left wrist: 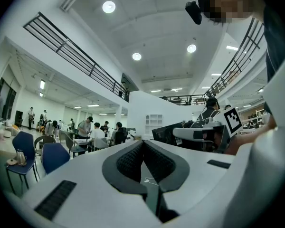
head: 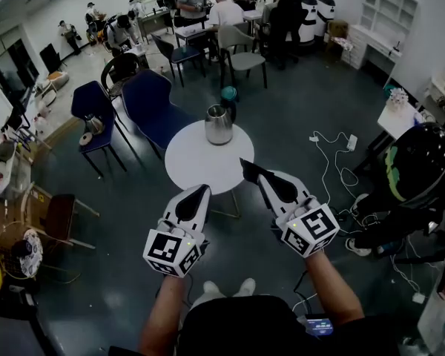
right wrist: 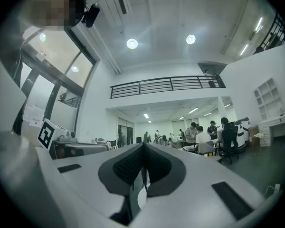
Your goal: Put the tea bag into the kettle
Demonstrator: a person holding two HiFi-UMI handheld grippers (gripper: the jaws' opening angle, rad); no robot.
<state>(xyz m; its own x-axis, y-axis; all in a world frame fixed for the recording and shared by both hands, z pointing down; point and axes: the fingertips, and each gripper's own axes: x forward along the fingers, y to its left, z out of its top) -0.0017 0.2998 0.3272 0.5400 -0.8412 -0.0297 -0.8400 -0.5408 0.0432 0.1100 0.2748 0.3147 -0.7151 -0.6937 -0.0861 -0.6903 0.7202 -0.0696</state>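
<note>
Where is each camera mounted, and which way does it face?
Head view: on the head, steeply down at table and kettle; left gripper, right gripper, forearms, shoes show.
Left gripper view: on the left gripper, tilted up toward the ceiling; its shut jaws and the right gripper show.
Right gripper view: on the right gripper, tilted up too; its shut jaws and the left gripper's cube show.
Shared: all three catch the seated group.

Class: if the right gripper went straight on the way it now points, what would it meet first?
Probably nothing near. From above, the right gripper lines up with the kettle, yet its own view looks level across the room, kettle unseen; height is unclear.
</note>
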